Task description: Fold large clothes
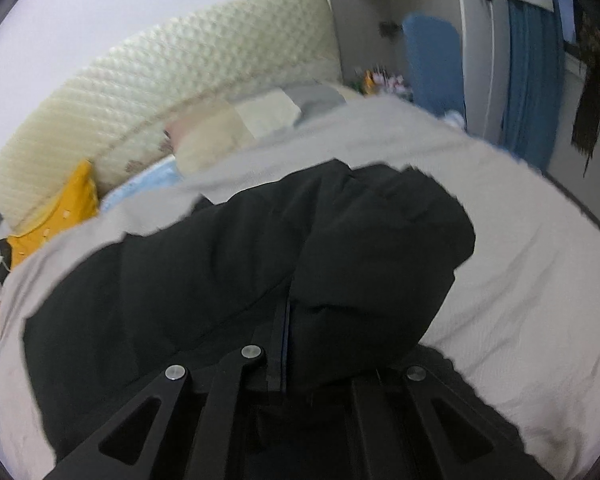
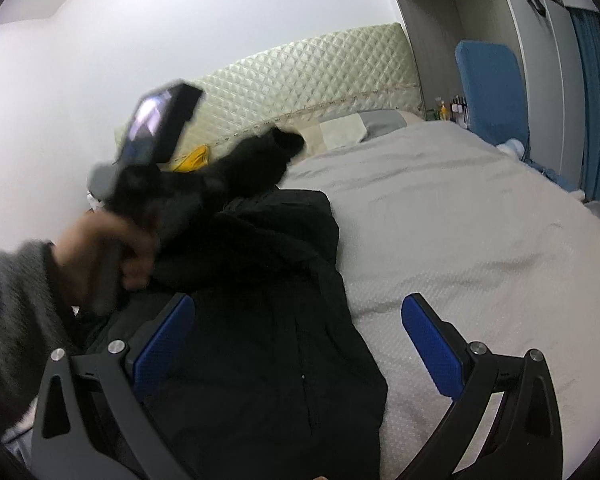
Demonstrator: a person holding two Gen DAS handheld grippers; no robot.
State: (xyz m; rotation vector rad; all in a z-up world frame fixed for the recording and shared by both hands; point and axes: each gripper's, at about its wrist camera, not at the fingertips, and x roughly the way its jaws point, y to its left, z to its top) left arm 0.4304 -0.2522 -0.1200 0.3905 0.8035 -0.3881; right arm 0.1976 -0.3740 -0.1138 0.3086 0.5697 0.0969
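On the grey bedspread [image 2: 460, 216], just below the quilted headboard [image 2: 300, 80], the black coat [image 2: 268, 340] is lying spread out. The left wrist view is showing the left gripper [image 1: 284, 344] pressed together, pinching a fold of the coat against the spread. Only the right wrist view is showing the left hand [image 2: 104, 252], blurred, gripping its tool beside the coat's raised sleeve, and the right gripper [image 2: 298, 344] hanging spread over the coat's hem, empty.

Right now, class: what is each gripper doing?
Left gripper: shut on the black coat.
Right gripper: open, holding nothing, over the coat.
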